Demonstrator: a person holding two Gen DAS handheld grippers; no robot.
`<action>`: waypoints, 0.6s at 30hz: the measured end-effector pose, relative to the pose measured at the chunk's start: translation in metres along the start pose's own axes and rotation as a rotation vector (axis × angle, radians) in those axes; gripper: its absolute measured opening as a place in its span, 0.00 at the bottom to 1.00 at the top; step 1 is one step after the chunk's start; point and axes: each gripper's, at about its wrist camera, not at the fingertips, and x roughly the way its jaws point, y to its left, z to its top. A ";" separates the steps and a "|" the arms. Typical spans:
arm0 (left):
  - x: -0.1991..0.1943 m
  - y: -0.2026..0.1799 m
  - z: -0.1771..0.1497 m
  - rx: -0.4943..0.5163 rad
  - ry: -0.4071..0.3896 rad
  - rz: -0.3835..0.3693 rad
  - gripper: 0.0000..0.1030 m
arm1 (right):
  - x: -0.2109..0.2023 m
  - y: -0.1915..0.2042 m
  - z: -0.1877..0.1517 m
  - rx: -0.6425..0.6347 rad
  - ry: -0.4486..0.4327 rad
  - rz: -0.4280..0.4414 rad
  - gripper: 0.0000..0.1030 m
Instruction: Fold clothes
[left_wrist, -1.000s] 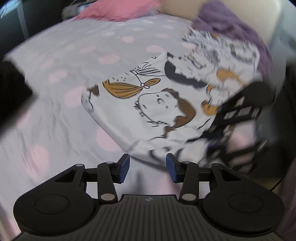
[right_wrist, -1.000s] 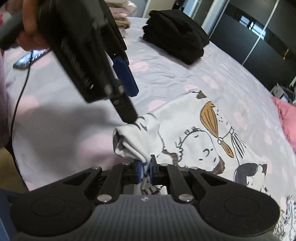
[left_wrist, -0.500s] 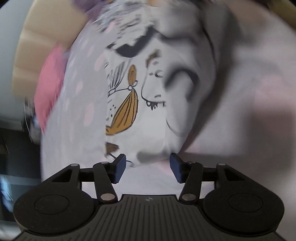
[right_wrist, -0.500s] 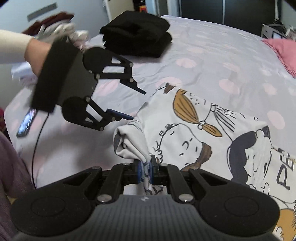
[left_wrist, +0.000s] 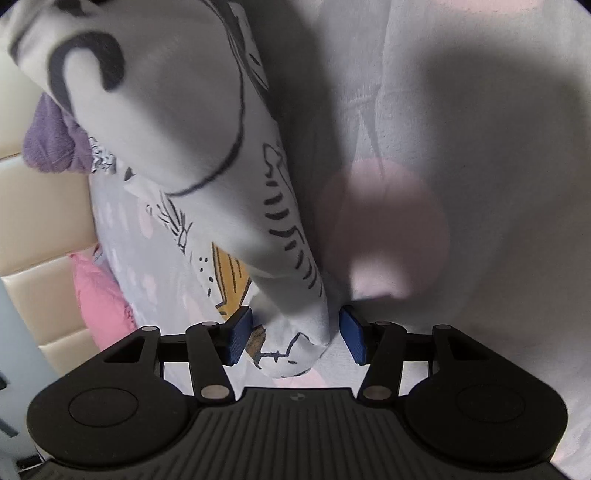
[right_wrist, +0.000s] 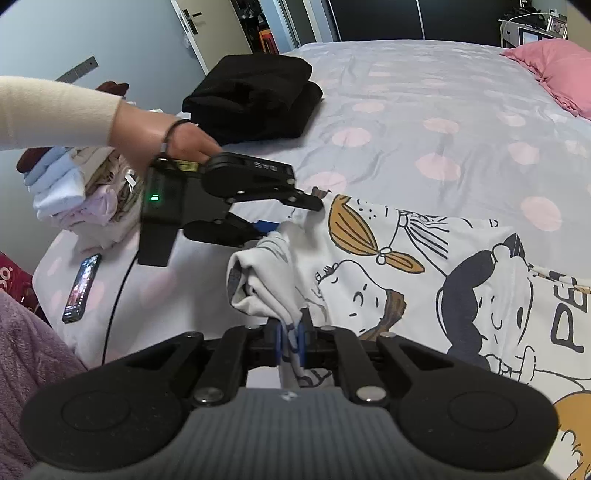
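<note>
Left wrist view: the left gripper (left_wrist: 295, 334) is seen with its jaws apart, and they have just been closing a little. A bunched corner of the cartoon-print garment (left_wrist: 221, 166) lies between the blue pads (left_wrist: 240, 334); neither pad is seen pressing on it. The polka-dot bedsheet (left_wrist: 461, 147) lies bare to the right of the garment's raised edge. A pink pillow (left_wrist: 98, 291) and a purple blanket (left_wrist: 51, 147) are seen at the left.

Right wrist view: the right gripper (right_wrist: 290, 341) is clamped on a lifted fold of the cartoon-print garment (right_wrist: 424, 266), which is spread over the near right part of the bed. The left gripper (right_wrist: 291, 212) is held at the garment's far corner by a hand (right_wrist: 177, 142). Open sheet is left beyond the garment's far edge, up to a folded black pile (right_wrist: 255, 99). A phone (right_wrist: 81, 288) and a heap of pale clothes (right_wrist: 85, 192) lie near the bed's left edge.
</note>
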 end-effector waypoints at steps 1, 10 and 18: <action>0.000 0.001 -0.001 -0.004 0.007 -0.011 0.42 | -0.001 0.000 -0.001 0.000 -0.001 -0.001 0.09; -0.002 0.008 -0.002 -0.018 0.105 -0.074 0.12 | -0.001 0.002 -0.006 0.017 0.006 0.027 0.09; -0.024 0.014 -0.012 0.013 0.113 -0.081 0.08 | 0.005 0.030 -0.004 -0.014 0.033 0.125 0.09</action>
